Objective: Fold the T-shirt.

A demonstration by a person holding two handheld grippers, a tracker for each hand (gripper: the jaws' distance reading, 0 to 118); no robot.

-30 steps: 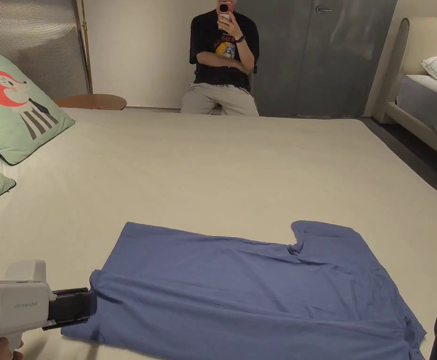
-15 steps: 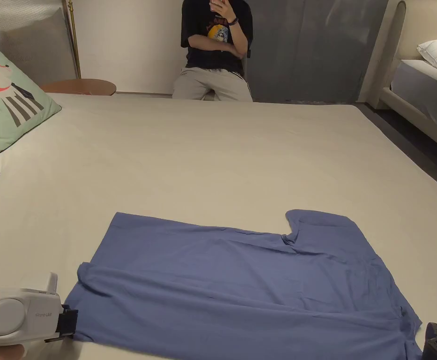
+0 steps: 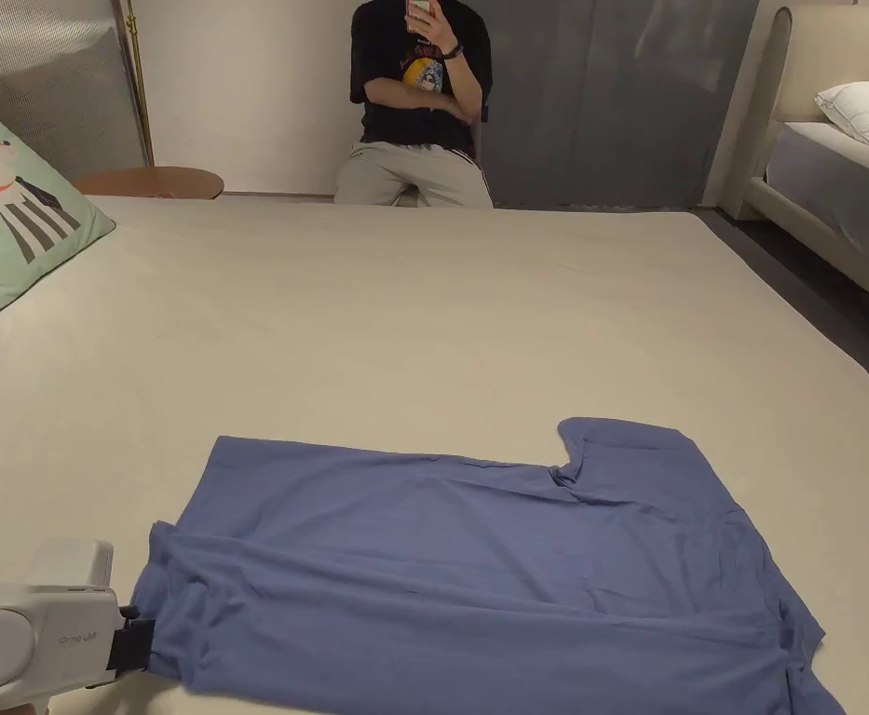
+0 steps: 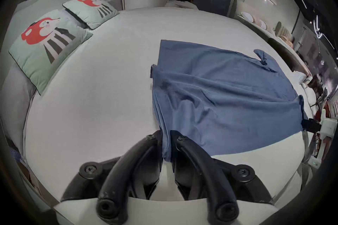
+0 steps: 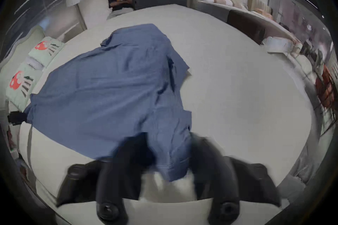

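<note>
The left gripper pinched the hem corner of the blue T-shirt between its 2 jaws. The right gripper had sleeve-end cloth lying between its jaws (too blurred to tell whether they pressed it). The shirt lay on the bed, long axis left to right, hem left, collar right. Beyond sat a person.
</note>
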